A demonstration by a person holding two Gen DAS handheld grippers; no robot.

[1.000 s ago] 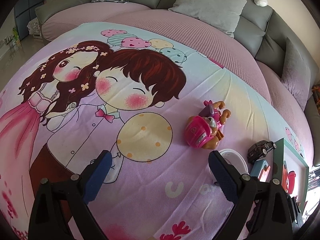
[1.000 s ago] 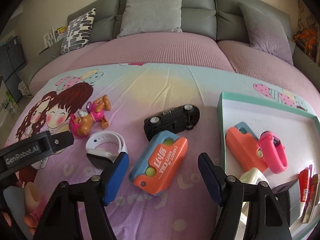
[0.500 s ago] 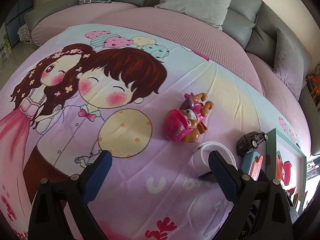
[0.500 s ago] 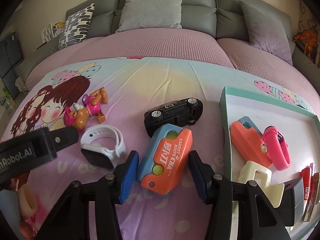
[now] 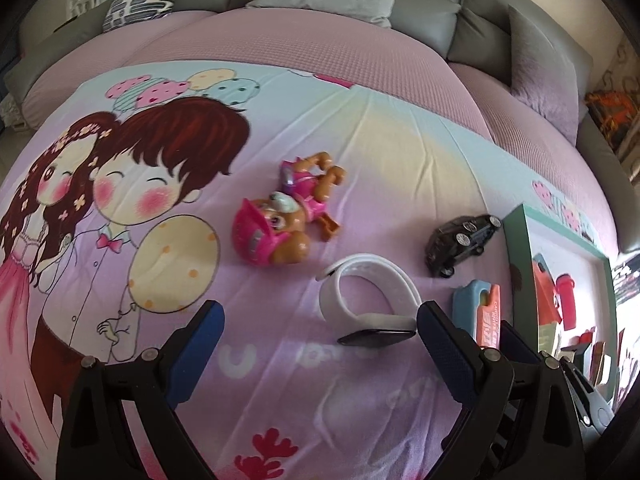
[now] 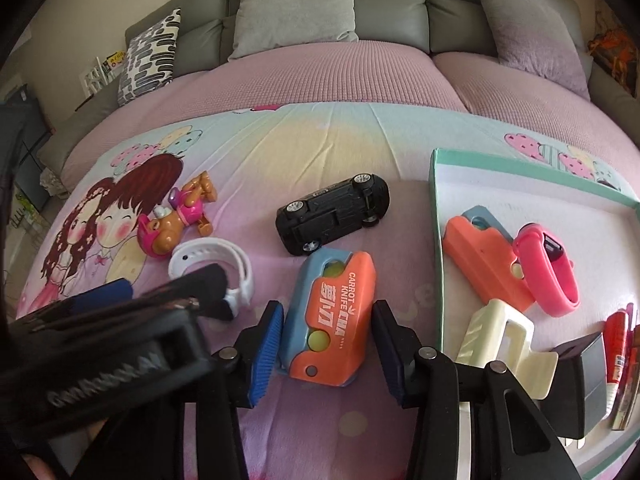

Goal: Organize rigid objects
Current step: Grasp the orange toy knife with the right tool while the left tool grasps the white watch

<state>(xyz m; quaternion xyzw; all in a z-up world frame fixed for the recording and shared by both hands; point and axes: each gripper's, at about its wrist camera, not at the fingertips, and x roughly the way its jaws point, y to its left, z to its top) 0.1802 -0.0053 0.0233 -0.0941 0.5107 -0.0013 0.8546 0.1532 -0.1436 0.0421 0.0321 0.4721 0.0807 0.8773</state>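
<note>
Carrot knife, orange-and-blue plastic toy, lies on the sheet at 6 o'clock in the right view, just left of the tray. Right gripper straddles it, blue pads either side of the lower body, small gaps visible on both sides, so not clamped yet. Judgement: light, stiff, hard-shelled, a bit slick; best hold is across the flat long sides near mid-body where the pads already sit, firm squeeze should be fine, unlikely to be fragile. Soft bedding may let it tilt as the jaws close. Left gripper spread wide, empty, with the white watch at its 1 o'clock, watch face nearly touching the right pad. White watch looks like a flexible strap looped round with a rigid face, light; take it across the face block rather than the strap. Counts on the sheet: one carrot knife, one white watch, one black car at 12 o'clock of the knife lying on its side, one pup figure at 10 o'clock. In the tray at 3 o'clock: one more carrot knife, one pink watch leaning on it, one cream clip, one dark block, some red tubes at the edge, number unclear. Four loose, tray partly filled.
</note>
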